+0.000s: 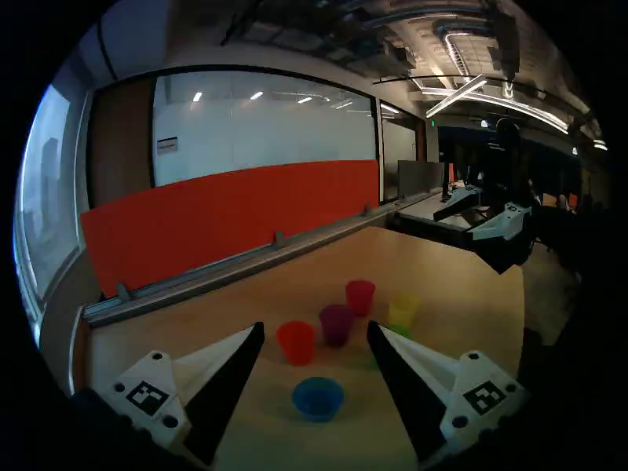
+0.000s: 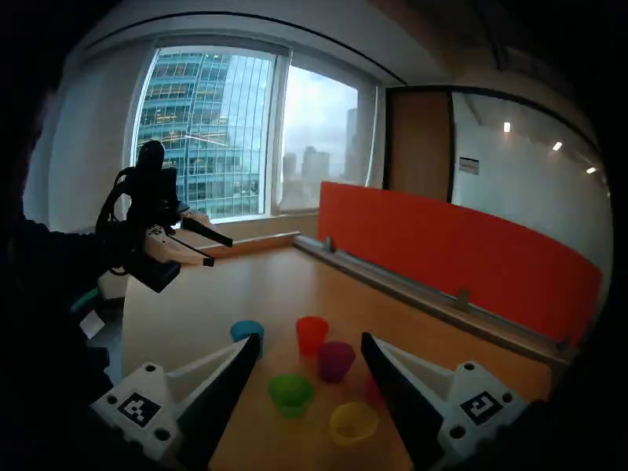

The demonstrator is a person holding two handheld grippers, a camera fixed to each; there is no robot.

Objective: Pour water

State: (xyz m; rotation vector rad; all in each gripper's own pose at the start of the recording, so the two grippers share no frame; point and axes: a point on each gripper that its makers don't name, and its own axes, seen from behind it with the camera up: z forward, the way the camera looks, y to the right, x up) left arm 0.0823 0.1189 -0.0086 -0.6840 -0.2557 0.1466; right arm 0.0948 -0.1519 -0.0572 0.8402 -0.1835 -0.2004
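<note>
Several small plastic cups stand in a cluster on the wooden table [image 1: 439, 267]. In the left gripper view the blue cup [image 1: 318, 398] is nearest, lying between my fingers, with the orange cup [image 1: 297, 342], purple cup [image 1: 336, 324], red cup [image 1: 360, 297] and yellow cup [image 1: 403, 309] beyond. My left gripper [image 1: 314, 325] is open and empty above them. In the right gripper view my right gripper [image 2: 310, 337] is also open and empty over the green cup [image 2: 290, 393], yellow cup [image 2: 352, 422], purple cup [image 2: 336, 360], orange cup [image 2: 312, 334] and blue cup [image 2: 246, 331].
An orange-red divider panel [image 1: 235, 212] on a metal rail lines the table's far edge. The right gripper [image 1: 453, 225] hovers over the table's far right; the left gripper [image 2: 221, 253] and a dark sleeve [image 2: 47, 259] are at left. Large windows [image 2: 212, 133] lie beyond.
</note>
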